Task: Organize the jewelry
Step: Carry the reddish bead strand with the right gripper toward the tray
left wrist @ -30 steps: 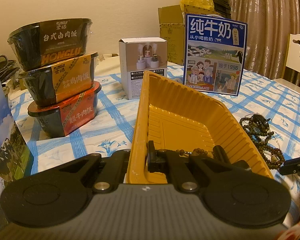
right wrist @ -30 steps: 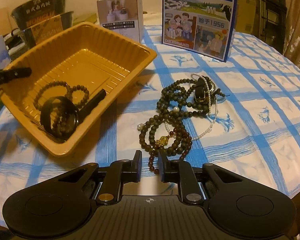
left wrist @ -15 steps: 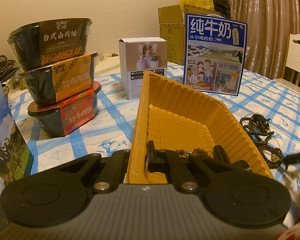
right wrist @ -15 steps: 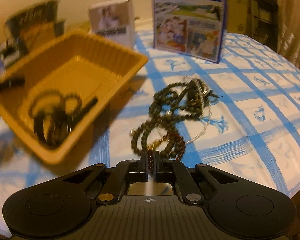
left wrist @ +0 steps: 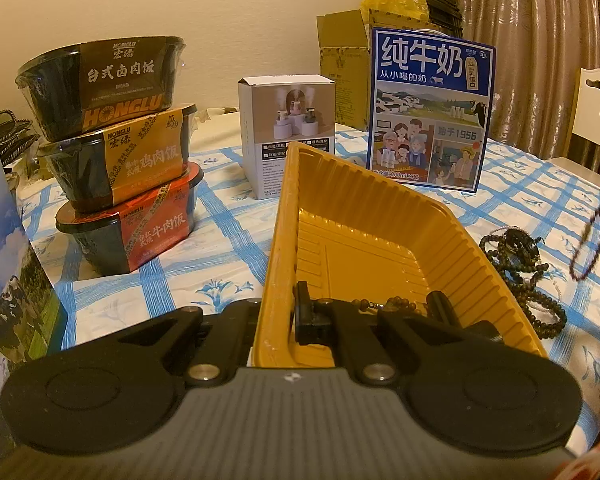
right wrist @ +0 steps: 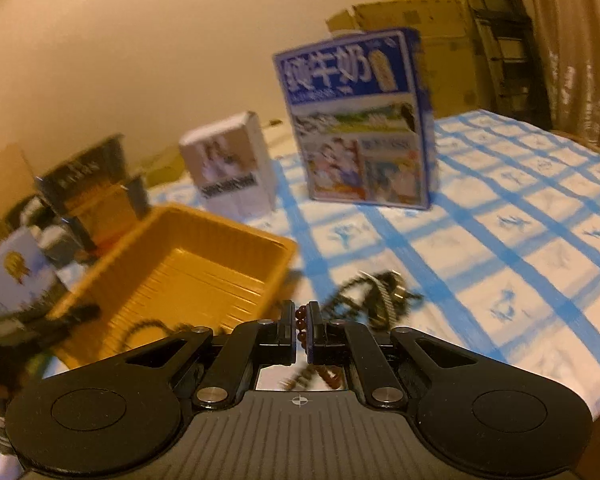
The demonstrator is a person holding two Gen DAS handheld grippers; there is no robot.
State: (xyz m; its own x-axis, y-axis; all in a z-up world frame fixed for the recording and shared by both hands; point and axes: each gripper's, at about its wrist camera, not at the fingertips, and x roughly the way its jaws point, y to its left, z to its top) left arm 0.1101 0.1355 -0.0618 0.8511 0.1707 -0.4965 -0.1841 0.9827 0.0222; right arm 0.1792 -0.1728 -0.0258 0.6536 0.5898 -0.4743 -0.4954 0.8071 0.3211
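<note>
The left gripper (left wrist: pixel 288 316) is clamped on the near wall of the yellow tray (left wrist: pixel 380 240), which sits on the blue-checked tablecloth (left wrist: pixel 228 240); a few beaded pieces lie at the tray's near end. The right gripper (right wrist: pixel 301 326) has its jaws pinched narrow on a reddish-brown bead bracelet (right wrist: pixel 301 322), which in the left view hangs as a loop (left wrist: pixel 588 252) above the cloth. The remaining pile of beads (left wrist: pixel 524 264) lies on the cloth just beside the tray, in front of the blue milk carton (left wrist: pixel 428 108).
</note>
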